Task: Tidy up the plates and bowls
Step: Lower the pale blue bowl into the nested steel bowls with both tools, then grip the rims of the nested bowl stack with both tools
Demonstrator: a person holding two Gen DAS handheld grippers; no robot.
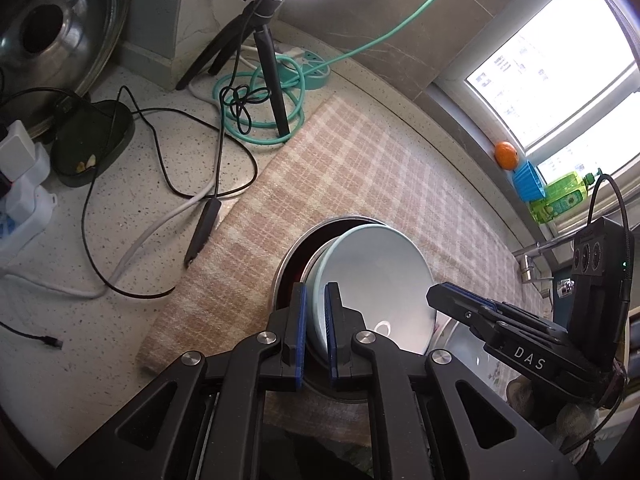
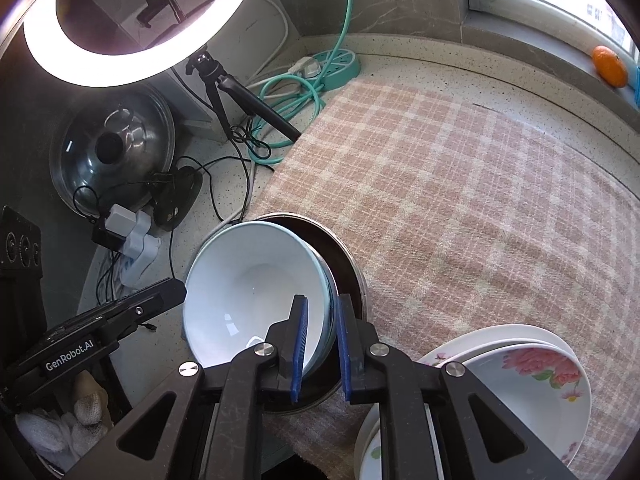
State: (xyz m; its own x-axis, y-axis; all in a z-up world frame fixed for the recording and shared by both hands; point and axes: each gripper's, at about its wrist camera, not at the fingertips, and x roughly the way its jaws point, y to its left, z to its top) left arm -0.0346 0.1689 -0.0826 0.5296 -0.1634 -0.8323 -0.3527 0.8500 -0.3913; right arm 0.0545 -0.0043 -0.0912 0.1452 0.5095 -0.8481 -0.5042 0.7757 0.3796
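Note:
A pale blue bowl [image 1: 380,276] is tilted inside a steel bowl with a dark inside [image 1: 292,268] on the checked cloth. My left gripper [image 1: 316,312] is shut on the pale blue bowl's near rim. In the right wrist view the same pale blue bowl [image 2: 248,280] leans in the steel bowl [image 2: 344,264], and my right gripper [image 2: 322,328] is shut on its rim from the other side. Each gripper shows in the other's view, at the right of the left wrist view [image 1: 436,296] and at the left of the right wrist view [image 2: 176,288].
A stack of white floral plates and bowls [image 2: 528,368] sits at the front right on the checked cloth [image 2: 460,184]. A tripod [image 1: 264,52], cables [image 1: 160,152], a green power strip [image 2: 336,64] and a pot lid [image 2: 116,148] crowd the left counter. An orange [image 1: 506,155] sits on the sill.

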